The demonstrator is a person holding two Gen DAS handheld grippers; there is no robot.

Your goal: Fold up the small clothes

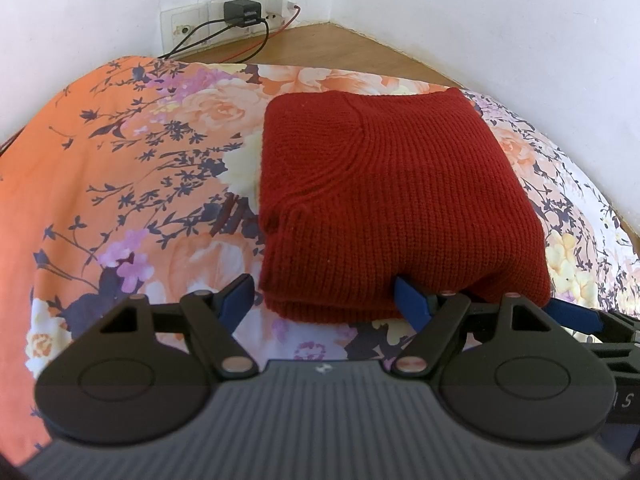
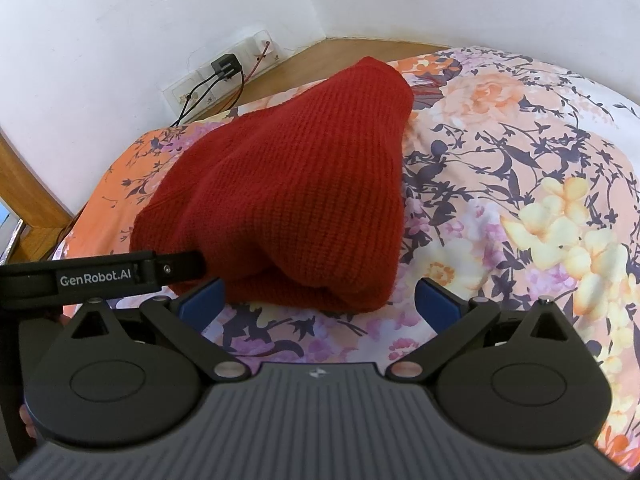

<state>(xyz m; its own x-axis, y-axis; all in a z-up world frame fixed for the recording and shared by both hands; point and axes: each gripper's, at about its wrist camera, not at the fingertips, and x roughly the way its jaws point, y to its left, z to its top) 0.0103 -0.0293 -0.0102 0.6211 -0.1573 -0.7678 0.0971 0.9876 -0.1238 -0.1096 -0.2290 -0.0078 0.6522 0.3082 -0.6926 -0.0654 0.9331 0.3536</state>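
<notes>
A red knit sweater [image 1: 392,200] lies folded into a thick rectangle on the floral bedsheet [image 1: 120,160]. My left gripper [image 1: 324,300] is open at the sweater's near edge; its left blue pad [image 1: 236,296] rests on the sheet and its right pad [image 1: 412,300] touches the folded hem. In the right wrist view the sweater [image 2: 296,192] bulges up in front of my right gripper [image 2: 320,300], which is open just short of the near fold, nothing between its pads. The left gripper's side [image 2: 100,276] reaches in from the left against the sweater.
A wall socket strip with a black charger [image 1: 240,12] and black and red cables sits behind the bed. A wooden bed frame [image 1: 340,48] runs along the white walls. The sheet [image 2: 520,200] spreads out to the right of the sweater.
</notes>
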